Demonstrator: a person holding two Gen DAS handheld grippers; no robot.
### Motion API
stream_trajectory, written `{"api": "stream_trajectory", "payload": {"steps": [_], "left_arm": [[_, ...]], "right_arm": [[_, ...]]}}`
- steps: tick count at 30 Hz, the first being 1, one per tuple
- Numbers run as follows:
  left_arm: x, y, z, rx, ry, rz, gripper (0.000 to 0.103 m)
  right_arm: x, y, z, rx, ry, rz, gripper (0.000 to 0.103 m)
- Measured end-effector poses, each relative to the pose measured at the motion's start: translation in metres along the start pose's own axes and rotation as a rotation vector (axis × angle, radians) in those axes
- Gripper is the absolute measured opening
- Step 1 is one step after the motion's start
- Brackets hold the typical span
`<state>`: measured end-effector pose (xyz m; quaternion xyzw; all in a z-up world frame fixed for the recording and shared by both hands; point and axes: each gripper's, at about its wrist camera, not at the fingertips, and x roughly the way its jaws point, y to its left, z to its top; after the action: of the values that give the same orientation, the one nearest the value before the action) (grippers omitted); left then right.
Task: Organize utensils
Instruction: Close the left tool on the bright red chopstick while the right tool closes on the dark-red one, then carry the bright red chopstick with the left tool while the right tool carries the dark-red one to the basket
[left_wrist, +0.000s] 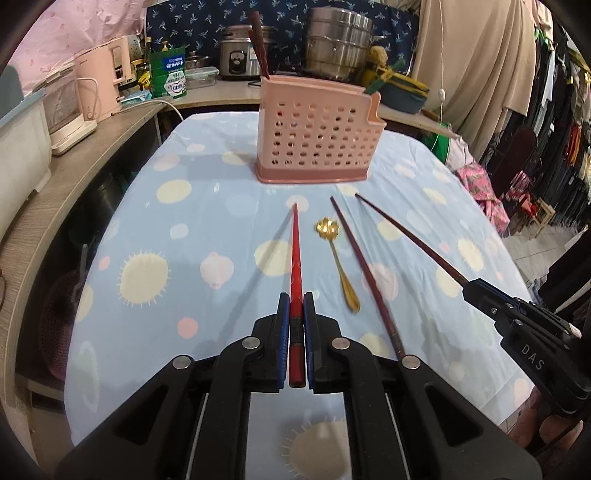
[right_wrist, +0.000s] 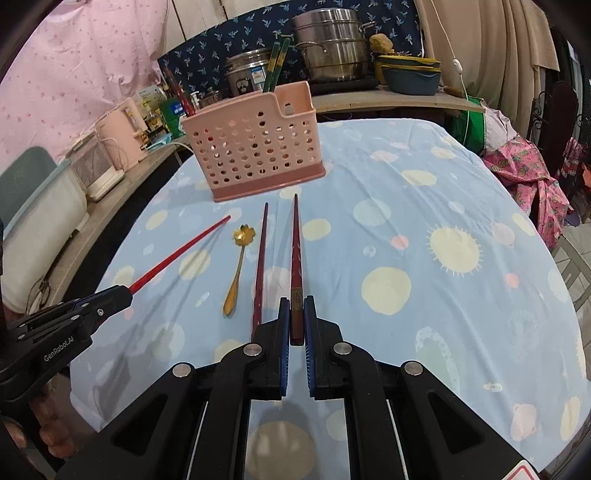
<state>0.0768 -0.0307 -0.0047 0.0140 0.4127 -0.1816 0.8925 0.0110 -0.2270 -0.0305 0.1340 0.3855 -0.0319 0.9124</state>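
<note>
My left gripper (left_wrist: 296, 299) is shut on a bright red chopstick (left_wrist: 295, 258) that points toward the pink perforated utensil holder (left_wrist: 314, 144). My right gripper (right_wrist: 296, 302) is shut on a dark red chopstick (right_wrist: 296, 254), also pointing at the holder (right_wrist: 255, 151). A gold flower-bowl spoon (left_wrist: 338, 262) and another dark red chopstick (left_wrist: 364, 269) lie on the tablecloth between the two held sticks; they also show in the right wrist view, the spoon (right_wrist: 238, 266) and the chopstick (right_wrist: 260, 269). The holder has red chopsticks (left_wrist: 258, 48) at its left end and green ones (right_wrist: 276, 64) at its right end.
The table has a light blue cloth with pale dots (right_wrist: 424, 221). Behind it a shelf holds steel pots (left_wrist: 338, 40), a rice cooker (left_wrist: 238, 55) and a pink kettle (left_wrist: 105, 81). A white box (left_wrist: 22, 155) sits at the left. Clothes (left_wrist: 554, 129) hang at the right.
</note>
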Motion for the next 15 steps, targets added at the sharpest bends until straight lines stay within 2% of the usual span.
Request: {"api": "stream_trajectory", "payload": {"steps": [15], "left_arm": [[-0.033, 0.011, 0.059, -0.045, -0.145, -0.009, 0.007]], "right_arm": [[-0.047, -0.007, 0.064, 0.056, -0.182, 0.048, 0.008]]}}
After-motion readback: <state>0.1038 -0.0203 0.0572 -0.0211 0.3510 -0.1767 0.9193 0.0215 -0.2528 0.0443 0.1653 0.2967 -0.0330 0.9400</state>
